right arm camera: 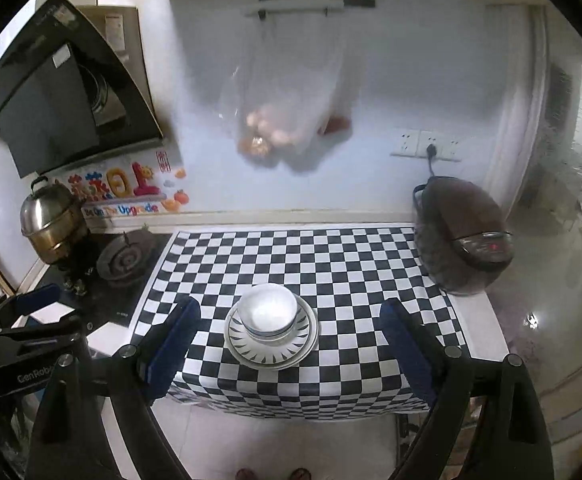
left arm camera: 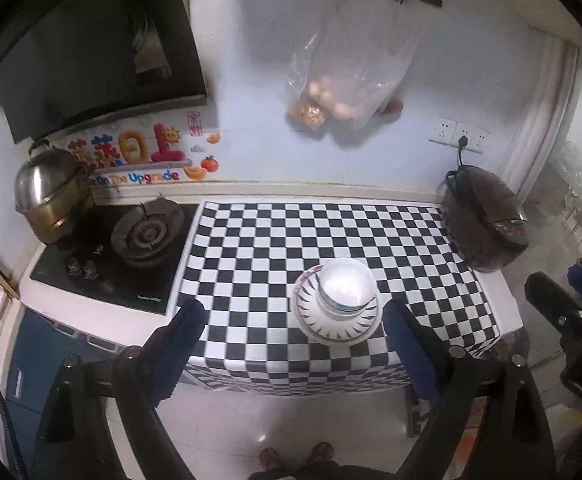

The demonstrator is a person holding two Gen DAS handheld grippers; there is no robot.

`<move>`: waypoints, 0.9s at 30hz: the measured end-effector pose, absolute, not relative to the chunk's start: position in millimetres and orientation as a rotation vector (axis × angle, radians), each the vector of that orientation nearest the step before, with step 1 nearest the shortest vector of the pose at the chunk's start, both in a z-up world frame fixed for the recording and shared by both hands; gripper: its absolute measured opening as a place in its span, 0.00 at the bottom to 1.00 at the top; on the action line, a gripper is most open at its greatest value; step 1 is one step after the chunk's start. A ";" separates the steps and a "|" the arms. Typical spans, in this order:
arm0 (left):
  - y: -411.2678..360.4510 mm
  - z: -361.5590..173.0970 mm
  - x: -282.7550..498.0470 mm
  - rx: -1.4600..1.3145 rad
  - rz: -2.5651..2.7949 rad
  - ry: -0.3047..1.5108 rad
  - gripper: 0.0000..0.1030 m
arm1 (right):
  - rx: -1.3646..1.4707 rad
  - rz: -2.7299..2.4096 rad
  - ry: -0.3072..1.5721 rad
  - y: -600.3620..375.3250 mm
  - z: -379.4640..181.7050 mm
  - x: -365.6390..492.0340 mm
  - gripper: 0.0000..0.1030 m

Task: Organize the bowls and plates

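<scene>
While glossy round bowl [right arm camera: 267, 312] nests on plate [right arm camera: 271, 354] — checkered cloth [right arm camera: 331, 264], tongs apart.

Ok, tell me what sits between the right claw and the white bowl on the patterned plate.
Nothing visible. The open right claw hangs over the counter's front edge, and only bare checkered cloth surrounds the white bowl stacked on the patterned plate.

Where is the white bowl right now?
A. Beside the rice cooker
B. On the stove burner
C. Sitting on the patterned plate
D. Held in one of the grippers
C: the bowl rests on the plate on the checkered counter, and both grippers are open and hold nothing.
</scene>
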State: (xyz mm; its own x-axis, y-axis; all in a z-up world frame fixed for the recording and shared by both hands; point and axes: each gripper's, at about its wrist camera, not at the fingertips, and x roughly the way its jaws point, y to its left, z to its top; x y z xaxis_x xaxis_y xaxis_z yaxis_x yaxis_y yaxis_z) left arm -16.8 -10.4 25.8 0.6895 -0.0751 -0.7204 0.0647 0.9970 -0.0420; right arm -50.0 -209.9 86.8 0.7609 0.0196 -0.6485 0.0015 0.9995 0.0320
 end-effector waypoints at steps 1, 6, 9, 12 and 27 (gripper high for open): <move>-8.4 27.7 -21.5 -0.003 -0.074 0.798 0.89 | 0.039 0.000 0.703 -207.2 89.7 -56.6 0.91; 0.0 32.8 -36.6 0.014 -0.076 0.781 0.89 | 0.068 -0.010 0.722 -200.3 88.4 -73.0 0.91; 0.6 32.4 -42.1 0.018 -0.077 0.782 0.89 | 0.065 -0.016 0.732 -197.4 85.4 -77.7 0.91; 0.5 31.8 -46.4 0.027 -0.085 0.785 0.89 | 0.061 -0.016 0.737 -195.0 83.1 -80.3 0.91; -4.0 38.7 -61.0 0.029 -0.107 0.748 0.89 | 0.037 -0.029 0.750 -194.9 80.9 -95.7 0.91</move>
